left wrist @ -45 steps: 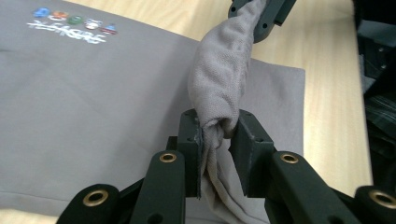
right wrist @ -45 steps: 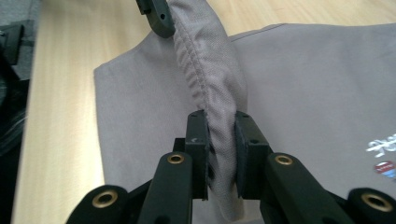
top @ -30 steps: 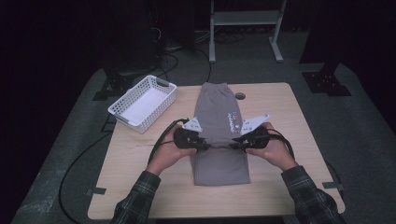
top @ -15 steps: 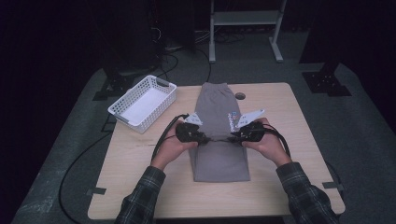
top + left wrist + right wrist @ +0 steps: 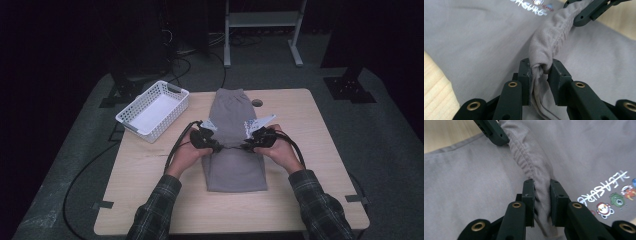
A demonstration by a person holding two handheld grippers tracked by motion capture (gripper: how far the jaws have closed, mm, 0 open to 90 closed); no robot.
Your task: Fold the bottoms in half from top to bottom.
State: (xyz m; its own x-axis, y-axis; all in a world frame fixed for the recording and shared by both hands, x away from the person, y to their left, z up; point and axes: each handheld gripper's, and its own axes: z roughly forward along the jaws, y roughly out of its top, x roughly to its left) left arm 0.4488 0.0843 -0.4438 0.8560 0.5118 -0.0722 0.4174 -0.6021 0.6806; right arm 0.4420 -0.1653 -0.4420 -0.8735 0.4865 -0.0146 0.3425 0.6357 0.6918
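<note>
Here, grey trousers laid lengthwise on the wooden table, a bunched hem stretched between both tools above the flat cloth. Left gripper clenched on one end of that fold, right gripper clenched on the other. White basket well apart at the left.

Overhead forward-down view, two close claw-mounted views, sharing grey garment
</note>
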